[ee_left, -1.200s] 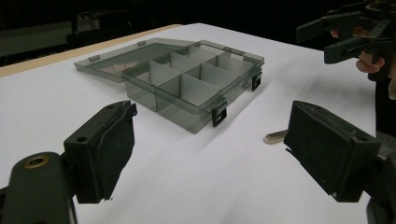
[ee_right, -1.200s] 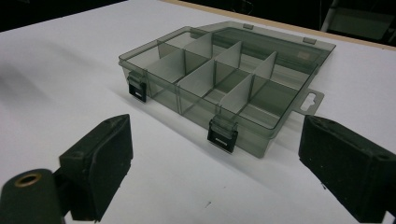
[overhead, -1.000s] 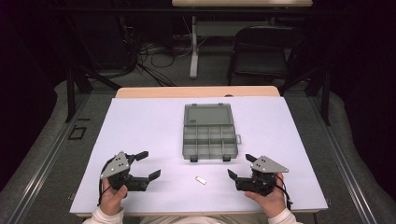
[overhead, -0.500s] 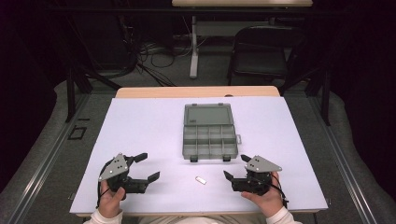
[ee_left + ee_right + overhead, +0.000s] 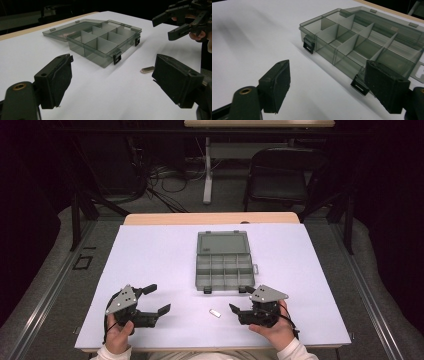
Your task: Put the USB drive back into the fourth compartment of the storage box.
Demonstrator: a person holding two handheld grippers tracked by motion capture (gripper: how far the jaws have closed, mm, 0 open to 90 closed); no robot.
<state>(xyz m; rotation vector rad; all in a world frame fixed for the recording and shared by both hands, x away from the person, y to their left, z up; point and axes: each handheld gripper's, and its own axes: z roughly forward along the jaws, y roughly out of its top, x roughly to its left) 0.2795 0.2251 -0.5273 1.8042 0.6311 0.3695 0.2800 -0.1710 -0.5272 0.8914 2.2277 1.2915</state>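
So the thing that matters here looks like the little metal piece (image 5: 214,313), a small flat silvery bar lying loose on the white sheet (image 5: 150,260) covering the desk (image 5: 210,218), just in front of the organizer box (image 5: 224,270) and roughly between the two grippers. My guess is it's meant to end up in one of the compartments, since the box sits with its lid flipped back flat and every divided cell I can see looks empty. The two black latches on the near edge hang free, which fits a box left open and ready to load.

The left gripper (image 5: 156,300) sits near the front-left of the sheet with its fingers spread wide, nothing between them. From the left gripper view the bar lies just past the inner finger, so it's kind of lined up for a reach. The right gripper (image 5: 235,310) is close to the bar on the other side, fingers also wide apart and empty, pointing toward the box's near corner.

Both hands rest low near the desk edge, looks like a ready pose to me.
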